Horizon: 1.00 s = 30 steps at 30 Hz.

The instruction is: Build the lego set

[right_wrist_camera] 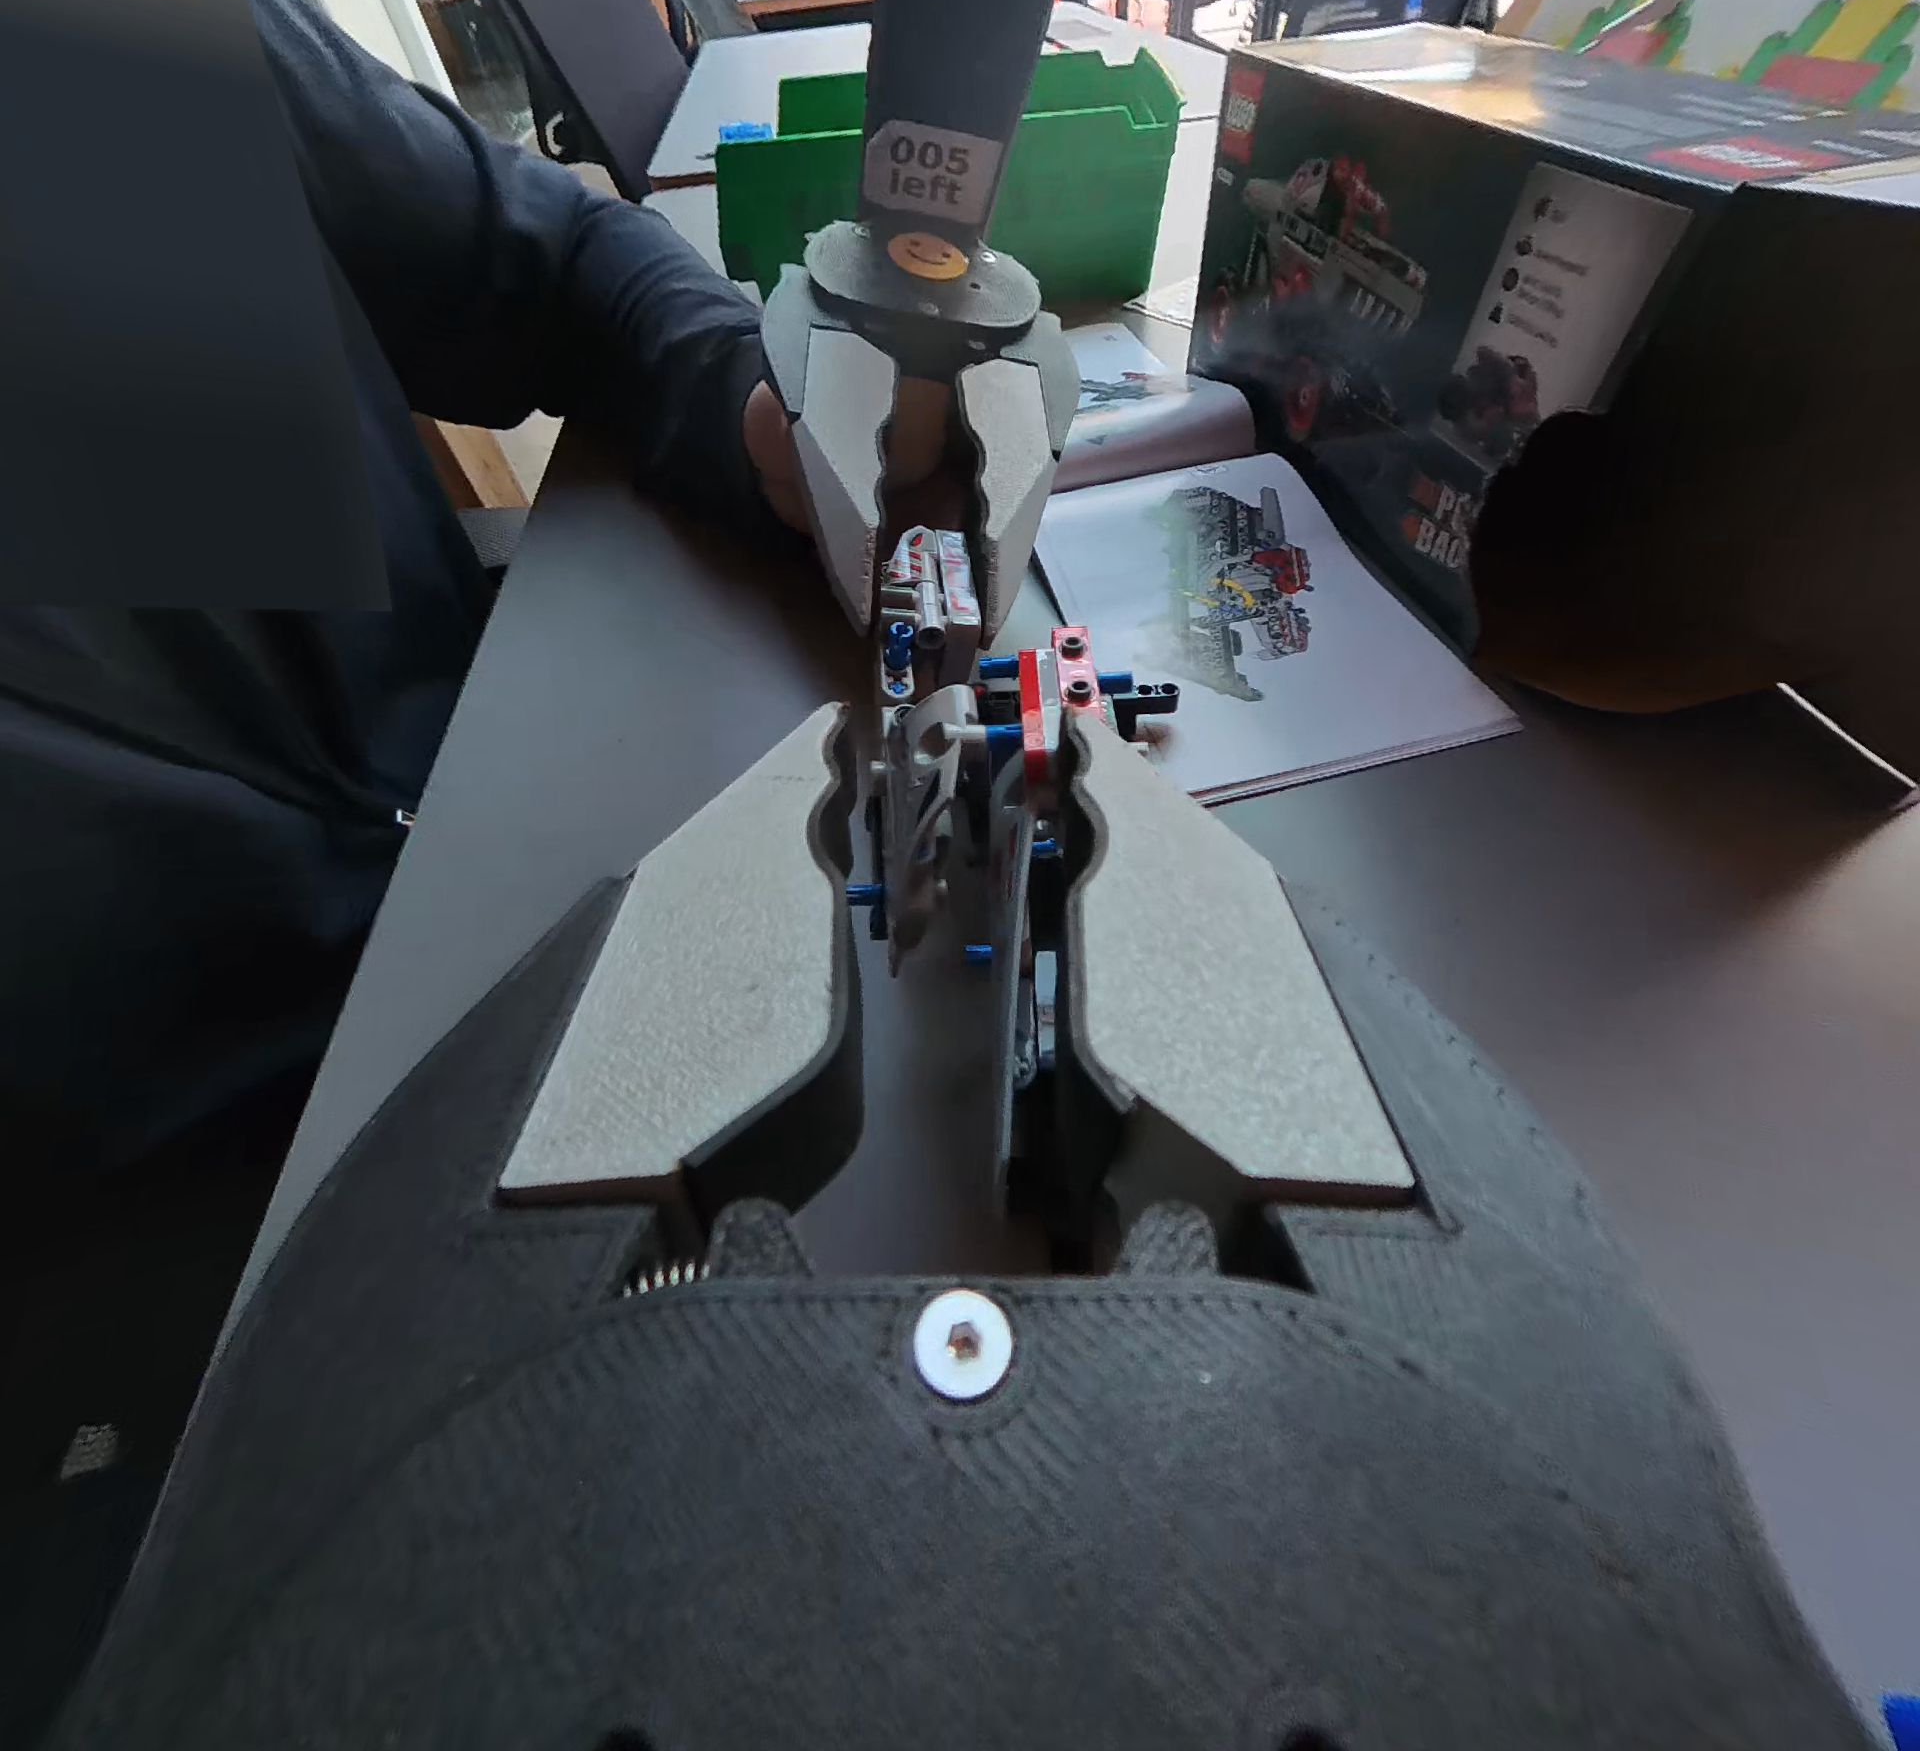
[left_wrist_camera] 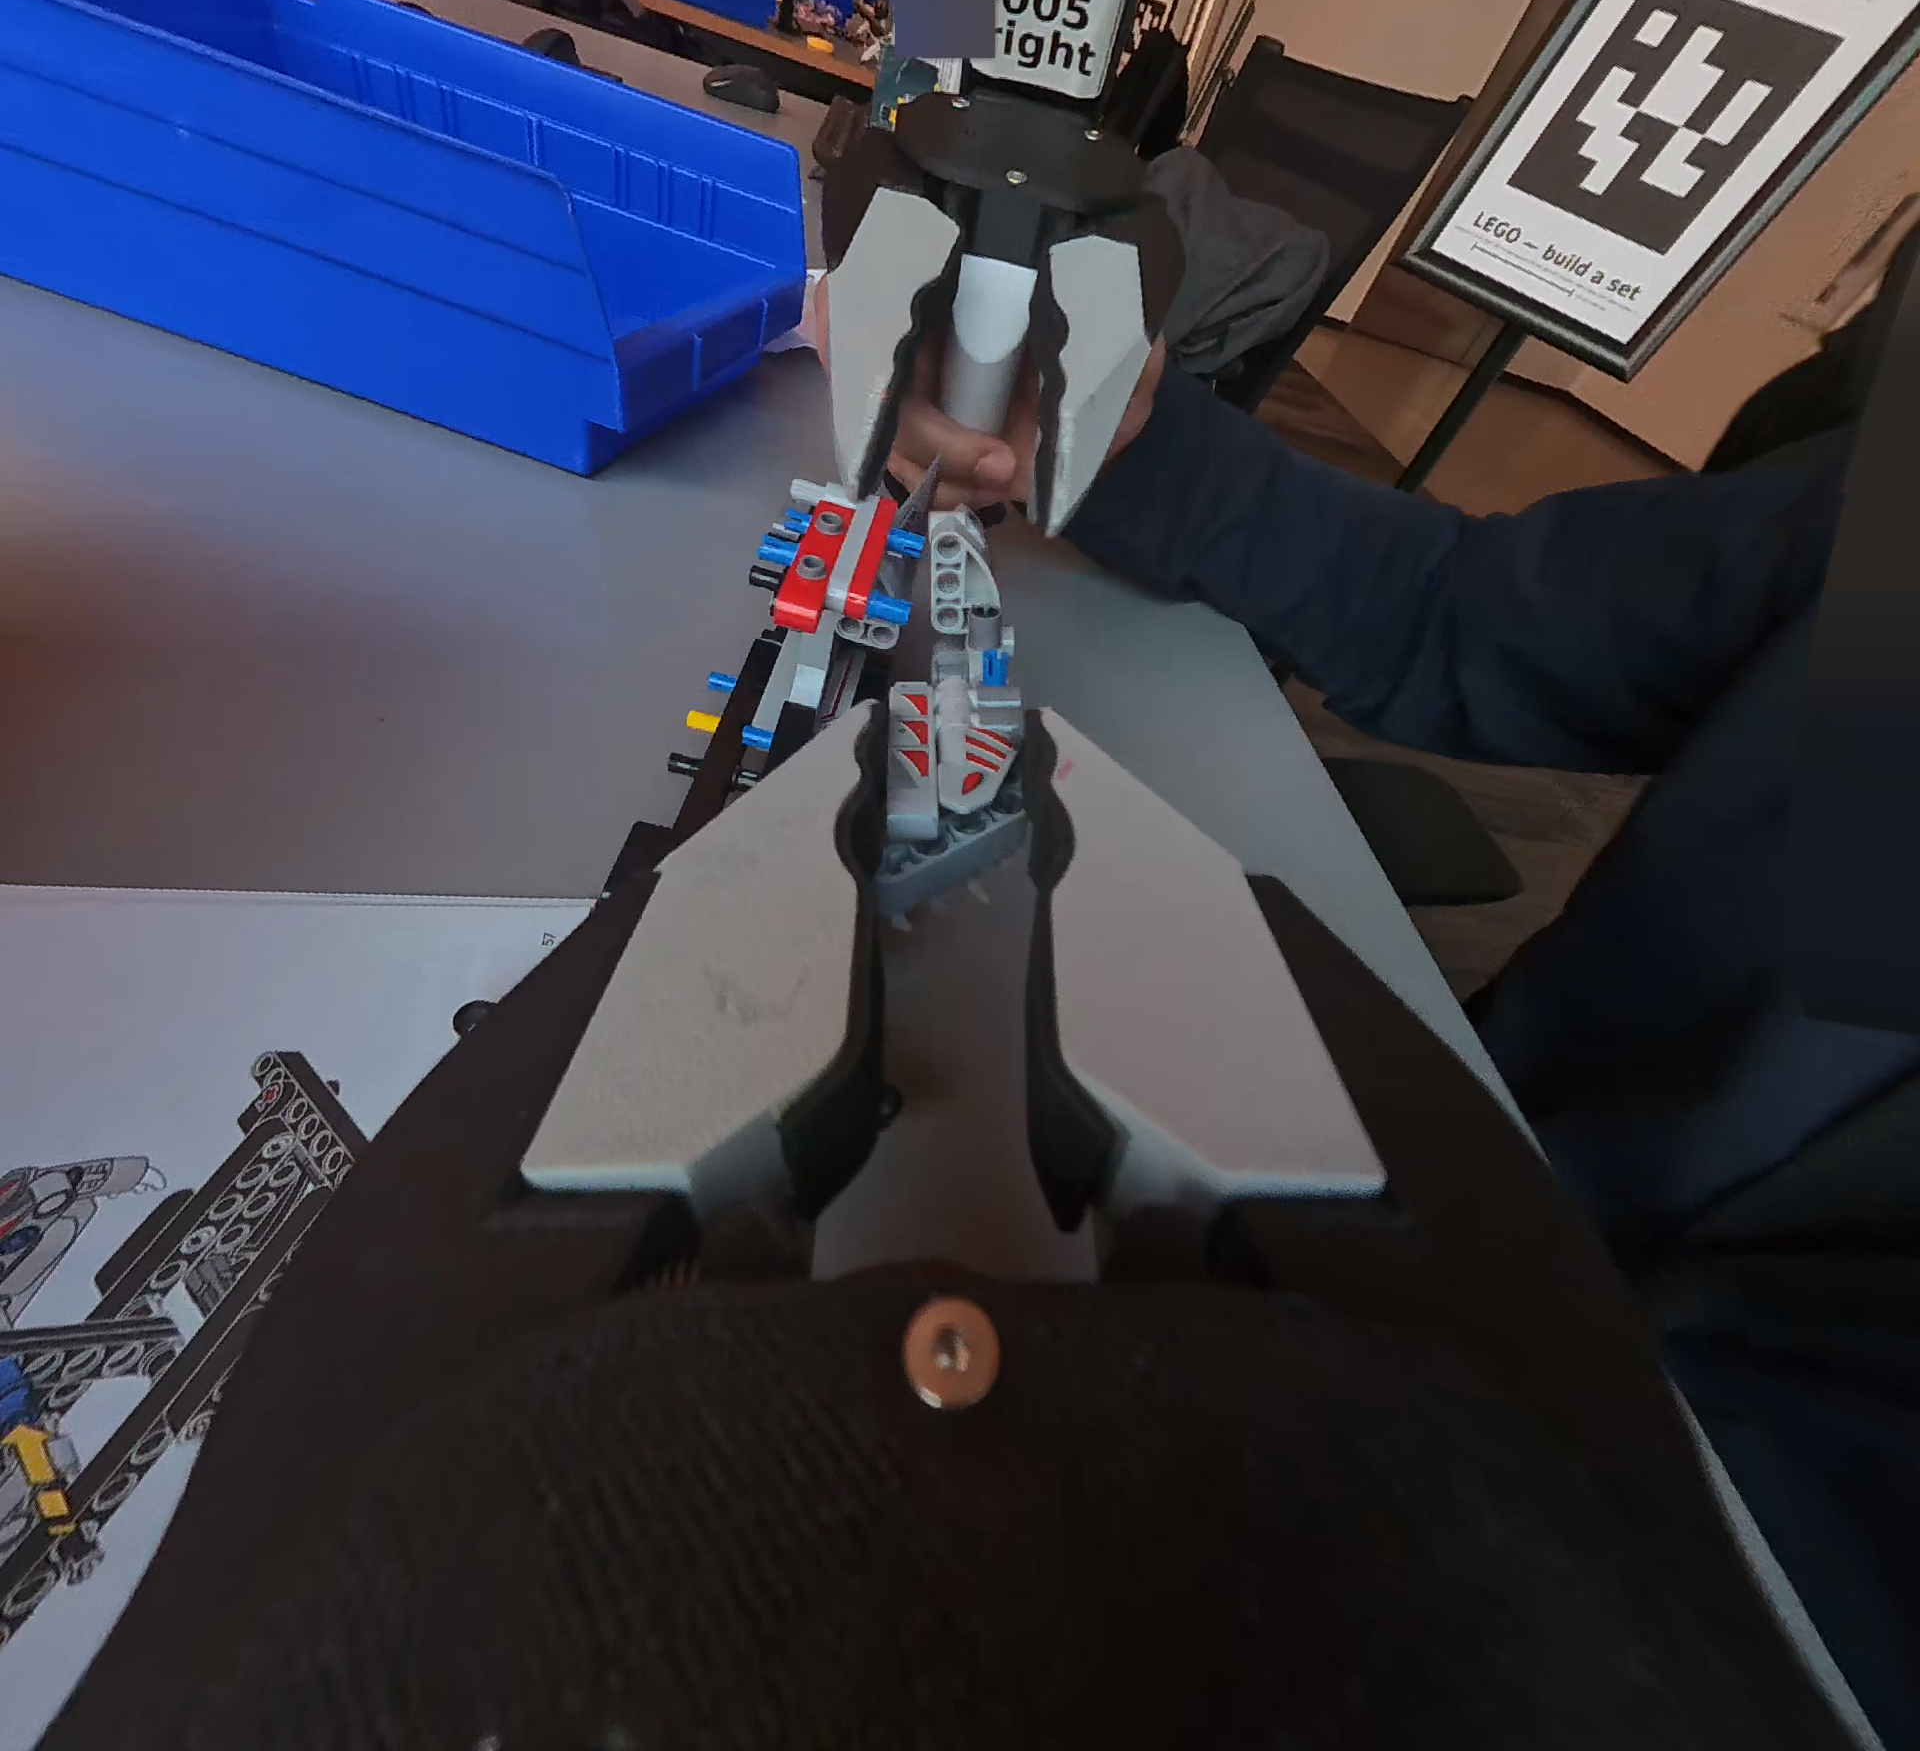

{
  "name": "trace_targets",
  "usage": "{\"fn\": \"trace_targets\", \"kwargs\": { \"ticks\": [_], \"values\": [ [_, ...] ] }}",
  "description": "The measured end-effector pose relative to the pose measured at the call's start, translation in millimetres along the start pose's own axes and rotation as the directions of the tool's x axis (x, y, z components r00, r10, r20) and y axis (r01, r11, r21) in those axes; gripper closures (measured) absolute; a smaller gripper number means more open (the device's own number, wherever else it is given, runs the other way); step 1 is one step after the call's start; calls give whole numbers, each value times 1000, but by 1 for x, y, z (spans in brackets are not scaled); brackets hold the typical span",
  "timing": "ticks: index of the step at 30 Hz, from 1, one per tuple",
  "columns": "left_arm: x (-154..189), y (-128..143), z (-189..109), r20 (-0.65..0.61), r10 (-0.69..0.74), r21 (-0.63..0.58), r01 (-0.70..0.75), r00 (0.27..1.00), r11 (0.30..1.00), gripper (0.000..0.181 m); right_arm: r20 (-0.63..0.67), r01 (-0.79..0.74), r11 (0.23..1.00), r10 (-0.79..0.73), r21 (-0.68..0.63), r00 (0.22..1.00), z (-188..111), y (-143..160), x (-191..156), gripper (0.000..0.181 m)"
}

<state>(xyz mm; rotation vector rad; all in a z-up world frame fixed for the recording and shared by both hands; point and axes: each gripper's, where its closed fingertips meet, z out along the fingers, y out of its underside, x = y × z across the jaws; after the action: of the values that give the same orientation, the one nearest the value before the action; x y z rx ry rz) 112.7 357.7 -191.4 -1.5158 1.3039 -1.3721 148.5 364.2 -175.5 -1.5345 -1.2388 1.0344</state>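
Left wrist view shows the left claw [left_wrist_camera: 951, 766] clenched on a grey nose piece [left_wrist_camera: 951, 756], long axis pointing ahead to the chassis [left_wrist_camera: 836, 569]. Facing it, the right claw [right_wrist_camera: 951, 766] grasps that chassis above the counter [right_wrist_camera: 644, 662].

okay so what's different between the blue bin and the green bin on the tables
Colour: the blue plastic storage bin is blue, the green plastic storage bin green. Place: the blue bin sits on the grey work table where the model is being built, while the green bin stands farther off, behind the left gripper. View: the blue bin shows its long side and open front; the green bin is partly hidden. Both are open-topped plastic parts bins.
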Motion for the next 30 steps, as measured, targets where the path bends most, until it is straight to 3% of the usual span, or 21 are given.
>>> {"fn": "trace_targets", "kwargs": {
  "ticks": [4, 13, 19, 30],
  "values": [
    [2, 0, 0, 2, 20, -1, -20, 1000, 1000, 158, -38, 19, 1000, -20, -21, 999, 0, 1, 3, 153],
    [-2, 0, -4, -1, 77, -8, -77, 997, 997, 158, -58, 61, 996, -64, -58, 996, 0, 2, 4, 150],
    [-4, 1, -5, -5, 144, -28, -144, 990, 989, 158, -69, 104, 988, -112, -111, 991, 0, -2, 10, 160],
    [-8, 1, -6, 0, 136, -31, -135, 991, 990, 158, -17, 152, 945, -164, -291, 986, 4, 4, 11, 163]
  ]
}}
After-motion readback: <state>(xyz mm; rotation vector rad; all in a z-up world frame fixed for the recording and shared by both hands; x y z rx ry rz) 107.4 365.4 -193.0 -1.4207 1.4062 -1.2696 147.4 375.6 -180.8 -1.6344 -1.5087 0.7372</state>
